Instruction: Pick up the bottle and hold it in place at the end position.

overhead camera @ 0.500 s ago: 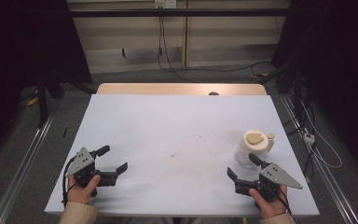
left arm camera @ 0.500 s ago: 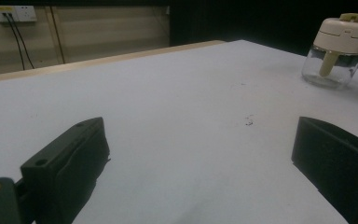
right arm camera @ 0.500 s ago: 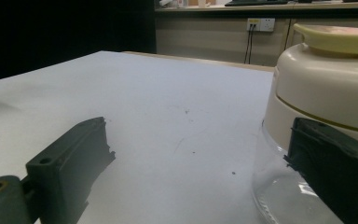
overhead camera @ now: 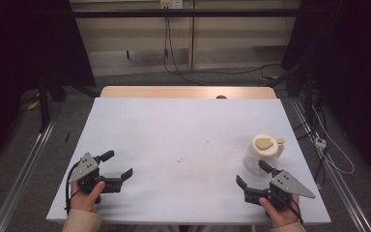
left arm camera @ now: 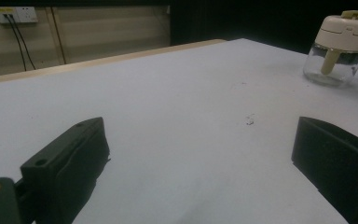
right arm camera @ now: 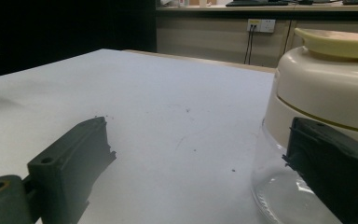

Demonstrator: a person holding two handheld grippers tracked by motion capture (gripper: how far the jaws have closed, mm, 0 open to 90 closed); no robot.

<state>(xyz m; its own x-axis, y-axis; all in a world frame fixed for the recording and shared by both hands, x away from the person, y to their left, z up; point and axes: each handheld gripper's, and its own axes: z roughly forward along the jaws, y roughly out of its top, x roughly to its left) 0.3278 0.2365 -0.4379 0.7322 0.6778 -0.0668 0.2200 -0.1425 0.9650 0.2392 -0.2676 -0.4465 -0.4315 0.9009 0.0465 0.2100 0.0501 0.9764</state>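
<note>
Comparing with a half-second back, nothing's really moved: right gripper (overhead camera: 251, 178) sits beside the jar (overhead camera: 263, 154), fingers apart; left gripper (overhead camera: 115, 164) fingers apart too, nothing grabbed.

Black two-jaw tongs (overhead camera: 117, 165), grey three-cornered plates, trailing black cables, beige sleeves.

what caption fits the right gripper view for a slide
Open right gripper low over the white table, its right jaw just in front of a clear glass jar with a cream lid.
</note>
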